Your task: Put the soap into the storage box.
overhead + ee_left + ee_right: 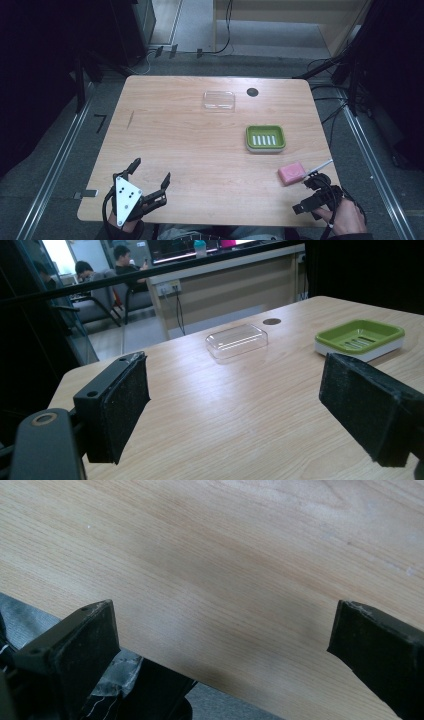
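Left gripper [151,176], lower left of frame: jaws spread wide, holding nothing. Clear lid [219,100] upper centre, green soap dish [265,138] right of centre, pink soap [291,173] lower right, just beside the right gripper [314,192], jaws apart, empty. Probably pre-grasp; next move needs closing on the soap. Table [190,150] path unobstructed.

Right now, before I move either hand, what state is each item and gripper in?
Left gripper: open, nothing between its jaws, near edge of the table.
Right gripper: open, nothing held, at the table's near right corner.
Pink soap bar: lying loose on the table, outside the dish.
Green soap dish: upright, uncovered, no soap in it.
Clear lid: off the dish, lying apart on the far side.
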{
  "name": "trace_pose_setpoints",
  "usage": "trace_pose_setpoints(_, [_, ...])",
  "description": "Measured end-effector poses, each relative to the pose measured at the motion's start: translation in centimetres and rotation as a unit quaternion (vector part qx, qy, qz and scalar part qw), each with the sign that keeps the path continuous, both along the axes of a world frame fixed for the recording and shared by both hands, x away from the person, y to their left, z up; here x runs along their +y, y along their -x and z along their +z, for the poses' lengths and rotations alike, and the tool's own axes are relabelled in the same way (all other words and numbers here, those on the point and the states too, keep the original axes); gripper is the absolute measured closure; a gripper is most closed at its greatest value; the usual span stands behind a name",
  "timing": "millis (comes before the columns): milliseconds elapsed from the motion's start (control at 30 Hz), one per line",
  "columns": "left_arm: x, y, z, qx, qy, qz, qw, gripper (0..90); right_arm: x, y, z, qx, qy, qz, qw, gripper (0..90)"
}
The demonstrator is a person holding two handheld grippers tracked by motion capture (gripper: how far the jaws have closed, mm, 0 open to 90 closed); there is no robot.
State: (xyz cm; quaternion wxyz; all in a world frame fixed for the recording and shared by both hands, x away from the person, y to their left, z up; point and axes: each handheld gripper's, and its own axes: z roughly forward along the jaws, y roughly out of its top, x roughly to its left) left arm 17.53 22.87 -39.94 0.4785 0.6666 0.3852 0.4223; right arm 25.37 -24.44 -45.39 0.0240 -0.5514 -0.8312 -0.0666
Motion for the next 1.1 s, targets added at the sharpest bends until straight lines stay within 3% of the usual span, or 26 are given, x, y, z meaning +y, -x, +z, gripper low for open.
trace_pose_setpoints(233, [0.15, 0.23, 0.04, -0.001, -0.001, 0.01, 0.9999, 12.8, 0.28, -0.4, -0.11, -0.001, 0.001, 0.005, 1.0, 0.0])
trace_pose_setpoints(467, [-0.11, 0.24, 0.04, -0.001, -0.01, 0.002, 0.9999, 12.8, 0.23, -0.26, -0.02, -0.001, 0.005, 0.002, 1.0, 0.0])
trace_pose_setpoints(867, [-0.02, 0.17, 0.04, 0.0, -0.006, 0.006, 1.0, 12.8, 0.26, -0.42, 0.01, -0.007, 0.006, 0.0, 1.0, 0.0])
trace_pose_setpoints(1100, [-0.2, 0.08, 0.03, 0.002, -0.011, 0.003, 0.9999, 12.9, 0.33, -0.35, 0.26, -0.023, -0.001, -0.001, 0.9997, 0.0])
